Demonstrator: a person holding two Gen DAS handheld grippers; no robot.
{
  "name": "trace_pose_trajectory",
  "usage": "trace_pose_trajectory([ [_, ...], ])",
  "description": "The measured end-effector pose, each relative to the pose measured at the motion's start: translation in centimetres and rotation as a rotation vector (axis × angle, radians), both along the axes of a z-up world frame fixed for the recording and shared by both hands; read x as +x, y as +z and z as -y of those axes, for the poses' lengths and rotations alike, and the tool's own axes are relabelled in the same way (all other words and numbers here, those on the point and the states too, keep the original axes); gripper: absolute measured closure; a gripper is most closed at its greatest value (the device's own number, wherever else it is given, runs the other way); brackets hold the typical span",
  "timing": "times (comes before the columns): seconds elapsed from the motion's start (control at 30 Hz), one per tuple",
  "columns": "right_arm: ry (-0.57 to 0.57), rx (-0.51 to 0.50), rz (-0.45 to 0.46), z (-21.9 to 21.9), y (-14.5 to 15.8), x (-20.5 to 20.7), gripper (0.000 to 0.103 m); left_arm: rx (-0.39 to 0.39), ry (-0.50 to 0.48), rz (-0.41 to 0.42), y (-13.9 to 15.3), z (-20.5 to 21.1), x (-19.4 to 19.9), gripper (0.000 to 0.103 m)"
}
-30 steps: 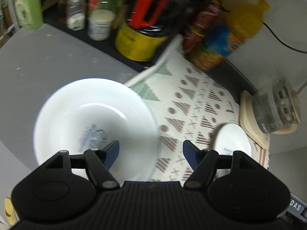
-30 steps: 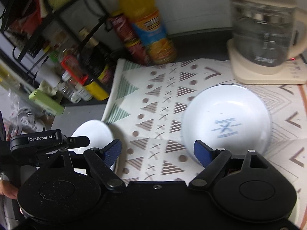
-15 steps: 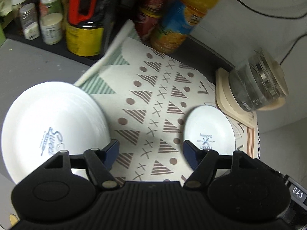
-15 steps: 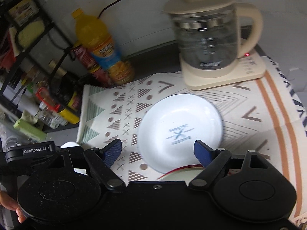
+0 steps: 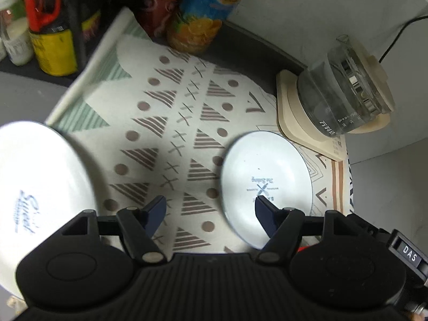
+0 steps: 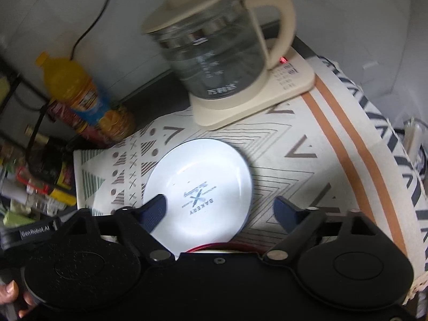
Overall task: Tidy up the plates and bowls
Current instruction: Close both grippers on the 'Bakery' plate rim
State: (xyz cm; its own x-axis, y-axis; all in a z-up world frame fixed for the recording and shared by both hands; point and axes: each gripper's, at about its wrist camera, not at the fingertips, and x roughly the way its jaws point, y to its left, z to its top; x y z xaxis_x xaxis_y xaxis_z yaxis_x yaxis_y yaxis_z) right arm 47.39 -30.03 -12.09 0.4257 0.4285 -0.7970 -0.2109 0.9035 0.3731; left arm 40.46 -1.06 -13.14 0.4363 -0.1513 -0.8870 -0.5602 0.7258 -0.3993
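Note:
A small white plate printed "BAKERY" (image 5: pixel 267 176) lies on the patterned mat (image 5: pixel 171 123), in front of the kettle. My left gripper (image 5: pixel 209 204) is open over the mat, its right fingertip (image 5: pixel 260 206) above the plate's near rim. A larger white dish printed "Sweet" (image 5: pixel 40 187) sits at the left, half off the mat. My right gripper (image 6: pixel 219 202) hovers above the same small plate (image 6: pixel 203 187); its jaws are opening, the pads touch nothing, and its left fingertip (image 6: pixel 156 207) overlaps the plate. A red-rimmed dish edge (image 6: pixel 222 247) peeks from under it.
A glass kettle (image 6: pixel 214 53) on a beige base (image 6: pixel 294 85) stands at the mat's far side. An orange juice bottle (image 6: pixel 77 91), a red packet and sauce bottles (image 5: pixel 53 50) line the back left. Cables run along the wall. A person's fingers (image 6: pixel 10 294) show at bottom left.
Both views swung right: the "Sweet" dish slid to the left edge, and the small plate and kettle came nearer. The right jaws widened.

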Motion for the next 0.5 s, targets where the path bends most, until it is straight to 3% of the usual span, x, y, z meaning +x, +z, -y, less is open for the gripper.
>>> trace_pose_trajectory([
  [0.07, -0.017, -0.006, -0.003, 0.3, -0.4, 0.4, 0.0, -0.018, -0.004, -0.01, -0.8, 0.1, 0.7, 0.032],
  [0.37, -0.057, -0.024, -0.071, 0.6, -2.3, 2.9, 0.0, -0.088, -0.016, -0.039, -3.7, 0.4, 3.2, 0.032],
  [0.43, -0.062, -0.014, -0.088, 0.6, -2.6, 3.3, 0.002, -0.11, -0.012, -0.033, -4.3, 0.3, 3.6, 0.033],
  [0.5, -0.063, -0.011, -0.112, 0.5, -3.2, 3.9, 0.014, -0.122, -0.009, -0.035, -4.7, 0.3, 4.0, 0.036],
])
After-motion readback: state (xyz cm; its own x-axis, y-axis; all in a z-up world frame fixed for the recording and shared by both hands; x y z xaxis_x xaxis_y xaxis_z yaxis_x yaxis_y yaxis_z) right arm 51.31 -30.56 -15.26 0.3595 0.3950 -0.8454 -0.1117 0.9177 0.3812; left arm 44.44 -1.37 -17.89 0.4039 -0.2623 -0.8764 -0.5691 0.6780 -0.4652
